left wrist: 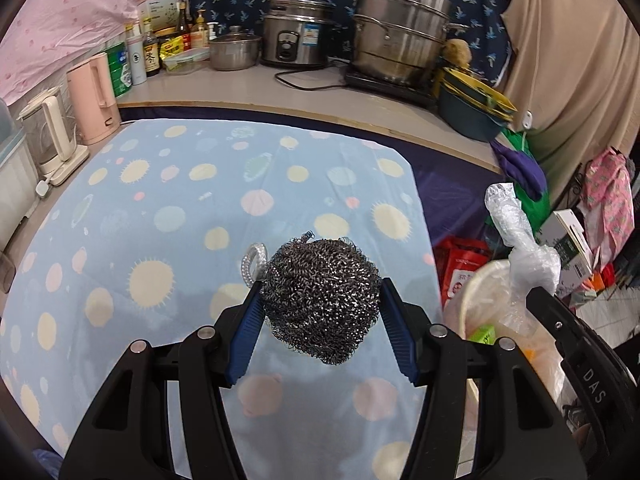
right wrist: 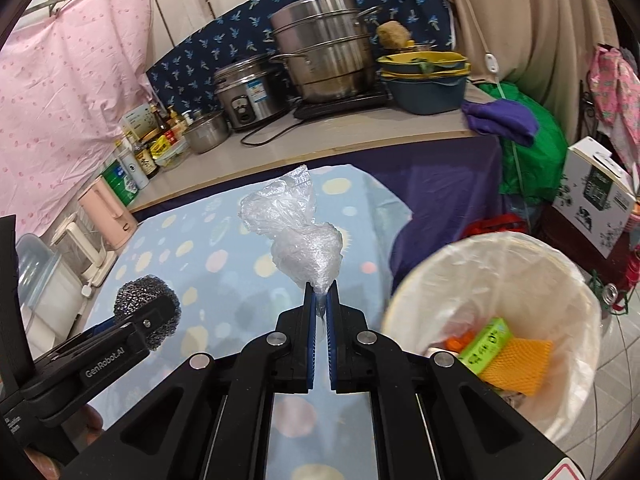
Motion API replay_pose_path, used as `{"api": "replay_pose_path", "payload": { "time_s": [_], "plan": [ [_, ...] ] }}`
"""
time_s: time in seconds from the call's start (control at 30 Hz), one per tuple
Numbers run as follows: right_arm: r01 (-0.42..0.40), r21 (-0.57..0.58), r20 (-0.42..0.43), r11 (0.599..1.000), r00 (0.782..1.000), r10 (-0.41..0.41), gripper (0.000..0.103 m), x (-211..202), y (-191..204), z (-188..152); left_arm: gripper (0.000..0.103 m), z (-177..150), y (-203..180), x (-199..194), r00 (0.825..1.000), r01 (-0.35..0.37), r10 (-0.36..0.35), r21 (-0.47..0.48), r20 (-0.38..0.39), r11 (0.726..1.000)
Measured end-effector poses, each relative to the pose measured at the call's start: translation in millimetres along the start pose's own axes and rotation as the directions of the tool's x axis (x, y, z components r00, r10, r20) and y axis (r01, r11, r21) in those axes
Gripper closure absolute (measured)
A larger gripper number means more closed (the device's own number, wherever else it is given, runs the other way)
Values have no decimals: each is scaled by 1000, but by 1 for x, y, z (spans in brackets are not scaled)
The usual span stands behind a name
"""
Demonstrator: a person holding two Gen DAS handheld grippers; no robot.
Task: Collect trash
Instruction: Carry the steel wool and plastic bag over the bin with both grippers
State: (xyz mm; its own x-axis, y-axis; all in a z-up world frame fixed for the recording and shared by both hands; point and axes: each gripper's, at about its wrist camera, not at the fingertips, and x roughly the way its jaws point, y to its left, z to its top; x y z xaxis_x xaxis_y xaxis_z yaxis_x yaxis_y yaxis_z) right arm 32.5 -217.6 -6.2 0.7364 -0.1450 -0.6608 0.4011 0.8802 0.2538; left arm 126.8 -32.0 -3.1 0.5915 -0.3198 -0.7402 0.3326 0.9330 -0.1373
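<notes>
The left gripper (left wrist: pixel 320 308) squeezes a shiny wire scrubber (left wrist: pixel 320 296) over the table — the right gripper (right wrist: pixel 320 300) pinches a crumpled clear plastic bag (right wrist: pixel 296 224).

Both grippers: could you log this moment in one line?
left gripper: holding steel scrubber | right gripper: holding plastic wrap | bin: right, below

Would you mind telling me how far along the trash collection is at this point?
Some trash already lies in the lined bin: a green box and an orange mesh piece. In hand: the left gripper clamps a steel wool scrubber, and the right gripper pinches a crumpled plastic bag. Both remain to be dropped in; neither is over the bin yet.
</notes>
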Motion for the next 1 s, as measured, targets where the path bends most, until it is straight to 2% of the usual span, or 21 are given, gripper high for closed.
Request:
{"api": "replay_pose_path", "payload": {
  "time_s": [0.43,1.0],
  "plan": [
    [105,57,-1,993,995,-105,98,-36,-71,-22,49,-39,-70,-3,995,84,-79,98,-62,992],
    [172,109,-37,979,985,-169,98,-48,-117,-46,49,-63,-128,5,986,140,-121,182,-113,973]
  ]
}}
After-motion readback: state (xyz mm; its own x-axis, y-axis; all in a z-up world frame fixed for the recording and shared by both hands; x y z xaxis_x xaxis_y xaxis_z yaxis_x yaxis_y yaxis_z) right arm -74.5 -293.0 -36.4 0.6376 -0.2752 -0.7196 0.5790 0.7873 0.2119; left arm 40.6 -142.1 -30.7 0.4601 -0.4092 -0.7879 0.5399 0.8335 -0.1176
